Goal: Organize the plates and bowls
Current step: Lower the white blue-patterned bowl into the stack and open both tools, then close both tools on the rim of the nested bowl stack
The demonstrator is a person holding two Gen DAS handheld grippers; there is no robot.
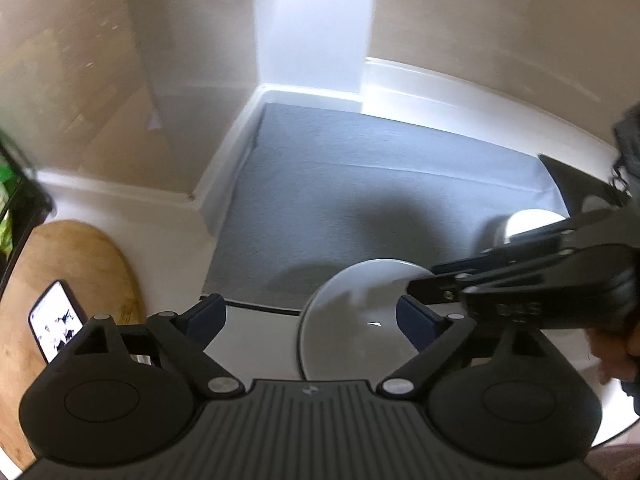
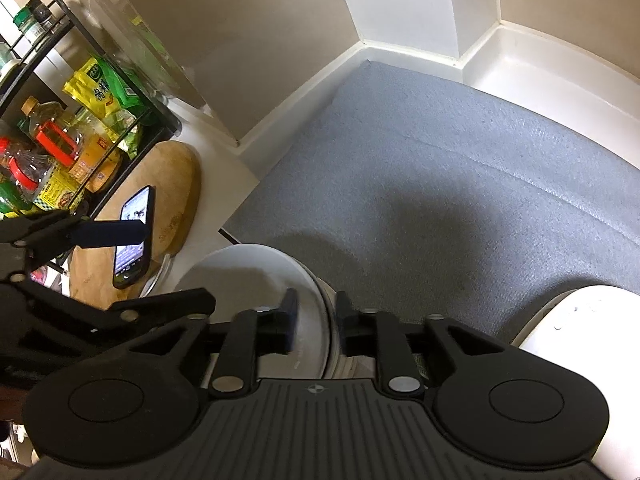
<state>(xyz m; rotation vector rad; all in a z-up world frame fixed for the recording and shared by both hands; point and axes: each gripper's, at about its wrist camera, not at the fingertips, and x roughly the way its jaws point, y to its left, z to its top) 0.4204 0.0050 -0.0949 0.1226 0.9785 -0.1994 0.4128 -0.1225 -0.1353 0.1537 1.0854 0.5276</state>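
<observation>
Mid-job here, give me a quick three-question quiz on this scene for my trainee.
1. True or false: the phone lies on the wooden board.
2. The left gripper is: A) wide open, gripping nothing; B) shut on the phone; C) shut on a cup.
3. In the right wrist view, what sits between the fingers of the right gripper?

Key:
1. True.
2. A.
3. The rim of the grey plate. The pads do not seem to press on it.
</observation>
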